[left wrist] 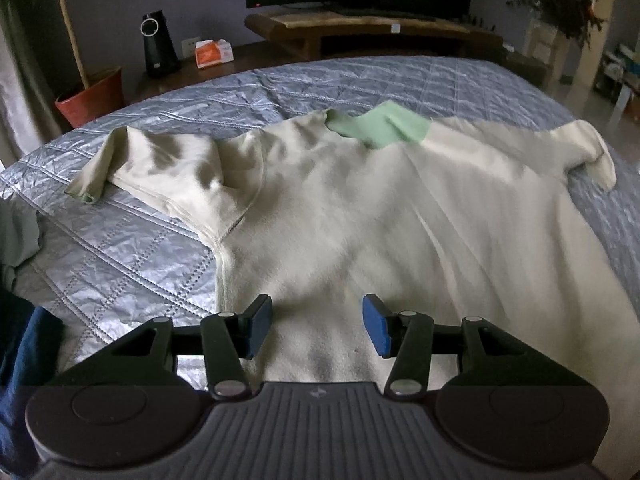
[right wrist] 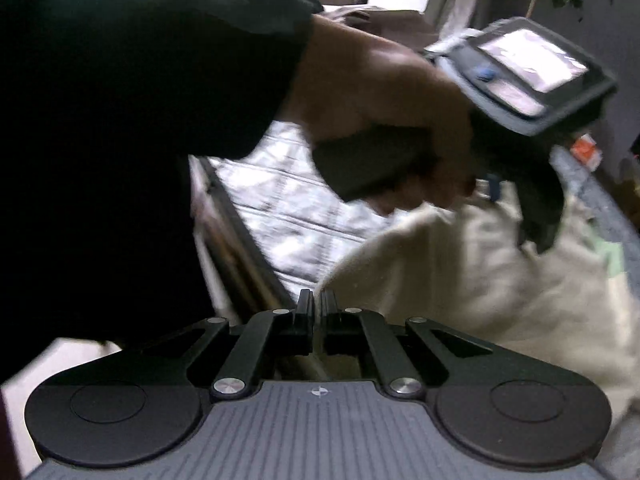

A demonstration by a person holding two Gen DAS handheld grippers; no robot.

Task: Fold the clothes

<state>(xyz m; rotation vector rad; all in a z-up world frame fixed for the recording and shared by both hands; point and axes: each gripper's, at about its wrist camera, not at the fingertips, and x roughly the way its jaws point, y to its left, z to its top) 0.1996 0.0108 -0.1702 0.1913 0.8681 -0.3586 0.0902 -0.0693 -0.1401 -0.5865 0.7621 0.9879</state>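
Left gripper [left wrist: 318,326] stood with blue pads spread wide, holding nothing, poised over the lower centre of the cream short-sleeved fleece shirt with green collar [left wrist: 360,216]. Right gripper [right wrist: 317,320] had its black fingers drawn almost together; whether shirt hem was pinched between them could not be told. The shirt lay spread across the middle of the silver-grey quilted bedspread [left wrist: 132,256], its left sleeve crumpled. Risk, in my judgement: a one-sided lift would drag the cloth askew and the crumpled sleeve would fold in crooked.
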